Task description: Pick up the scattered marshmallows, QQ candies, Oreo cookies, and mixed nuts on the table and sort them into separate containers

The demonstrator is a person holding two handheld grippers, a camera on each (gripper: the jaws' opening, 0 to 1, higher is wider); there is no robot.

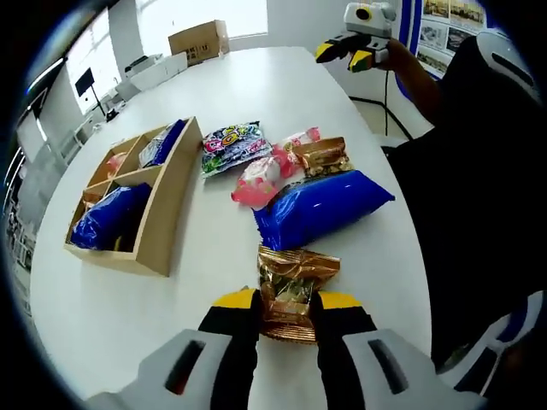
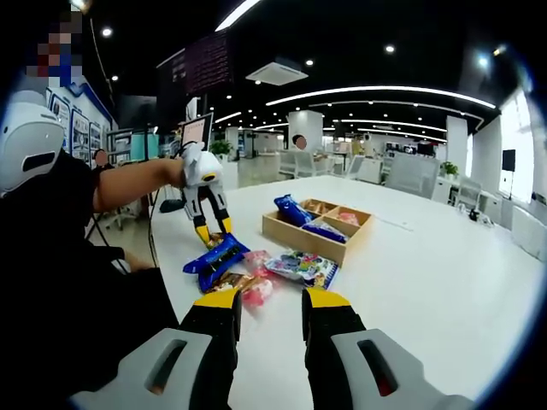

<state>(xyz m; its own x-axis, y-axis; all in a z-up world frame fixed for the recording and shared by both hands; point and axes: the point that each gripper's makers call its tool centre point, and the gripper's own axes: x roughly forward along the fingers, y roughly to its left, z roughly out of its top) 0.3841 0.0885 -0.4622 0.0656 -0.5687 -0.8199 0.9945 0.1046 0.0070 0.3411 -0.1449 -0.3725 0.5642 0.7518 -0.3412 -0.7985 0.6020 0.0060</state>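
1. Jaws of my left gripper (image 1: pixel 286 312) are closed in on a gold-brown packet of mixed nuts (image 1: pixel 293 290), their yellow tips pressing its two sides; the packet lies on the white table (image 1: pixel 282 94) right in front of them.
2. My right gripper (image 2: pixel 270 309) is held up over the table edge with its jaws apart and nothing between them; in the left gripper view it shows far off at the upper right, in the air and touching nothing.
3. Just beyond the nut packet, in the left gripper view, lies a long blue Oreo pack (image 1: pixel 325 205), and past that a pink marshmallow bag (image 1: pixel 261 181), a second gold nut packet (image 1: pixel 320 156) and a colourful QQ candy bag (image 1: pixel 235 145), all close together.
4. The wooden divided tray (image 1: pixel 167 222) stands to the left of that pile, apart from it. One blue pack (image 1: pixel 111 218) sits in its near compartment, another blue pack (image 1: pixel 162 141) leans in a far one, and something pink shows in a further compartment; I cannot tell what it is.
5. In the right gripper view my left gripper points down at the blue pack and the packets beside it, with the tray just behind them.
6. A cardboard box (image 1: pixel 199 40) stands at the far end of the table.
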